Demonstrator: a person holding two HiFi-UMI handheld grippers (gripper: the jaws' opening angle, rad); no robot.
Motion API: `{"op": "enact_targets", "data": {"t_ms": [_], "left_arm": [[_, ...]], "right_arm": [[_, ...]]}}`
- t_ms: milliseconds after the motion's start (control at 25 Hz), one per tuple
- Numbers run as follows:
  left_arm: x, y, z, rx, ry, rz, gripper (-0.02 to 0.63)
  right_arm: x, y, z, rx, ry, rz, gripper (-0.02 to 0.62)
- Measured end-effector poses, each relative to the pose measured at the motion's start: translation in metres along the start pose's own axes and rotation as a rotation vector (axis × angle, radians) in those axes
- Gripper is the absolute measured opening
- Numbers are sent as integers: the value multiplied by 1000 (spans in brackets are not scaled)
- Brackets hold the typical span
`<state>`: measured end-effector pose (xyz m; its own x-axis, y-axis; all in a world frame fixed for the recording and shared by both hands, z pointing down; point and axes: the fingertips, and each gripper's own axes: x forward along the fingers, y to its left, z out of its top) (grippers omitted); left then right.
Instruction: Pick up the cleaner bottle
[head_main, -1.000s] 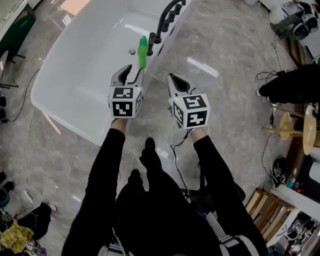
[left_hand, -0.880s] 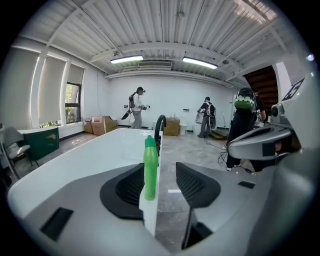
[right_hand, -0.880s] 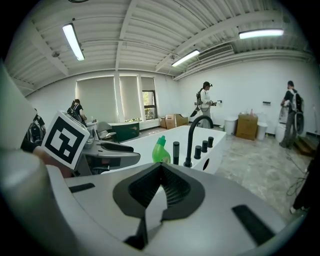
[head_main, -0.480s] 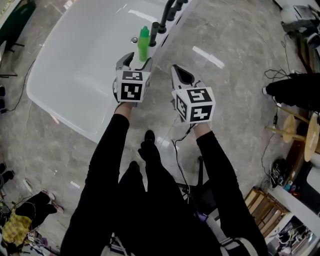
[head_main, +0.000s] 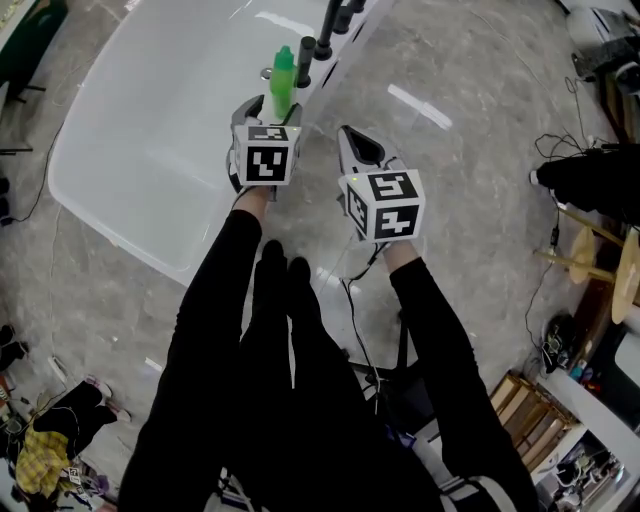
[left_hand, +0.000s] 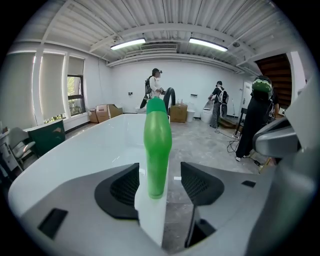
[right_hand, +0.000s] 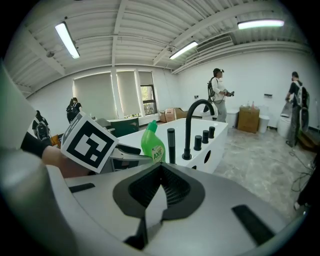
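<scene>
So the big white bathtub (head_main: 130, 150) fills the head view from roughly 9 to 12 o'clock; its black faucet (head_main: 330, 20) sits on the rim up at 12; the left hand-held gripper (head_main: 270, 110) tilts down at that rim and its jaws have just been opening, spread wide with the green cleaner bottle (head_main: 282, 82) standing between the pads and neither pad pressing on it, so I'd say it's lining up for the squeeze; the right hand-held gripper (head_main: 352, 140), at 3 o'clock of the left one, has its jaws together on nothing, probably just parked out of the way; the bottle itself stands upright on the tub rim at about 7 o'clock of the faucet, a handy spot for a cleaner I guess.
</scene>
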<state>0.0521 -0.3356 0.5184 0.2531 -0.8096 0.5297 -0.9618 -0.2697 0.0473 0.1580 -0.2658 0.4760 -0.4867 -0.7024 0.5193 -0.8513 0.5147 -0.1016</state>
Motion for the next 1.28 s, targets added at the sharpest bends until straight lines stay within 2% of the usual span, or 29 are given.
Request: {"op": "enact_targets", "data": {"t_ms": [480, 680, 960, 1280], "left_arm": [[57, 6, -38, -18, 60, -1, 262], [67, 8, -42, -28, 53, 9, 262], [81, 9, -42, -27, 43, -14, 261], [89, 14, -40, -42, 20, 10, 261]], "right_arm": [[34, -7, -21, 40, 40, -5, 2], [49, -6, -27, 31, 58, 19, 2], [74, -13, -24, 45, 68, -6, 2], [85, -9, -24, 33, 82, -13, 2]]}}
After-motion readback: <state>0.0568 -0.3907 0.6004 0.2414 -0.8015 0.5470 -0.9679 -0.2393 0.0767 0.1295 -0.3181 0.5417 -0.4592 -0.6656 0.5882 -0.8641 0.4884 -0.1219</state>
